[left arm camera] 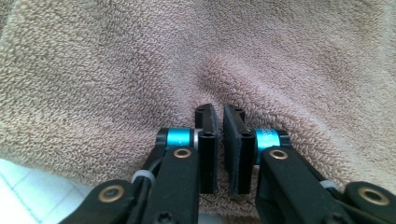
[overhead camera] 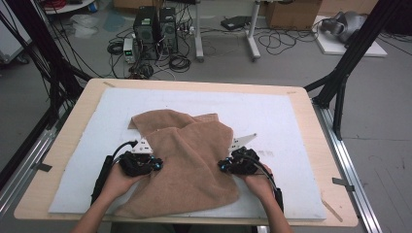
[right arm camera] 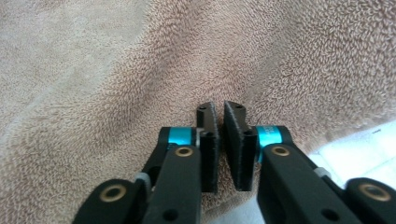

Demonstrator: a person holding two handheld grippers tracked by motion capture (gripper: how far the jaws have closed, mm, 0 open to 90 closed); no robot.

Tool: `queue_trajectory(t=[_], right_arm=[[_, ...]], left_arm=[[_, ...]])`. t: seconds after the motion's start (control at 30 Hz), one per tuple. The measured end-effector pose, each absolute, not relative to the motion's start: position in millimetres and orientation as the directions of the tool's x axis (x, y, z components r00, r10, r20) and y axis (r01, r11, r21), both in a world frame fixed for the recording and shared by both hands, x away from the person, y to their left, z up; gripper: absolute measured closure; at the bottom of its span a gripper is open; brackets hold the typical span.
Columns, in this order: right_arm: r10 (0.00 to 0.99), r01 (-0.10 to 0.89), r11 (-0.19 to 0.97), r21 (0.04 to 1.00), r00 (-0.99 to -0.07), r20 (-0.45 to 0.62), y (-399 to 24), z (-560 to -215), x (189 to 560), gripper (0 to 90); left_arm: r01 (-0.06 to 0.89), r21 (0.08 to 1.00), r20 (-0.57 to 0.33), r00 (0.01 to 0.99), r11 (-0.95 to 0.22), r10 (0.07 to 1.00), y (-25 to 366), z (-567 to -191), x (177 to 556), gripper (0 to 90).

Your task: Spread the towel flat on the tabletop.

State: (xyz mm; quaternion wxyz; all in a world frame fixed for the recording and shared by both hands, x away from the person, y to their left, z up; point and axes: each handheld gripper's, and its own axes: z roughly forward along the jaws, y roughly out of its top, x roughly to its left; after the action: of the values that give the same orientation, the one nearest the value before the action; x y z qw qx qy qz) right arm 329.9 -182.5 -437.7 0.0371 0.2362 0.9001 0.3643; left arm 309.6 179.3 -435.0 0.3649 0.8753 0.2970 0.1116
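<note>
On the white mat [overhead camera: 291,116] lay the rumpled brown towel [overhead camera: 187,160]: soft, limp, light. Your left gripper [left arm camera: 219,116] and right gripper [right arm camera: 219,114] were clenched on its side edges, pinching terry; grip near corners to keep it from sagging.

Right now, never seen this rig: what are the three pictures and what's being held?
No robot arm: a person holds a two-jaw tool in each hand. The high view looks down on the table with its white mat; on it lies a crumpled brown towel. The left gripper and right gripper sit at the towel's two sides. The other two pictures come from cameras riding on each tool, looking along its black jaws. In both, the left gripper and right gripper have their jaws shut on a pinch of towel.
</note>
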Motion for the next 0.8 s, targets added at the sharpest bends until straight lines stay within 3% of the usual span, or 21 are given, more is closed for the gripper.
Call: queue_trajectory(t=[0.33, 0.53, 0.63, 0.8], right_arm=[[0.41, 0.363, 0.664, 0.654, -0.908, 0.088, -195, -427, 301, 86.2], [0.329, 0.303, 0.674, 0.674, -0.94, 0.094, -198, -417, 277, 85.2], [0.331, 0.299, 0.628, 0.719, -0.938, 0.101, -203, -408, 274, 76.1], [0.396, 0.323, 0.591, 0.74, -0.915, 0.083, -203, -402, 297, 64.8]], left_arm=[[0.382, 0.732, 0.015, 0.818, -0.564, 0.575, 190, -419, 277, 85.7], [0.358, 0.754, -0.024, 0.853, -0.551, 0.522, 200, -410, 249, 84.5], [0.358, 0.767, -0.015, 0.84, -0.533, 0.543, 202, -404, 249, 62.8], [0.384, 0.781, -0.034, 0.814, -0.493, 0.58, 199, -402, 275, 53.4]])
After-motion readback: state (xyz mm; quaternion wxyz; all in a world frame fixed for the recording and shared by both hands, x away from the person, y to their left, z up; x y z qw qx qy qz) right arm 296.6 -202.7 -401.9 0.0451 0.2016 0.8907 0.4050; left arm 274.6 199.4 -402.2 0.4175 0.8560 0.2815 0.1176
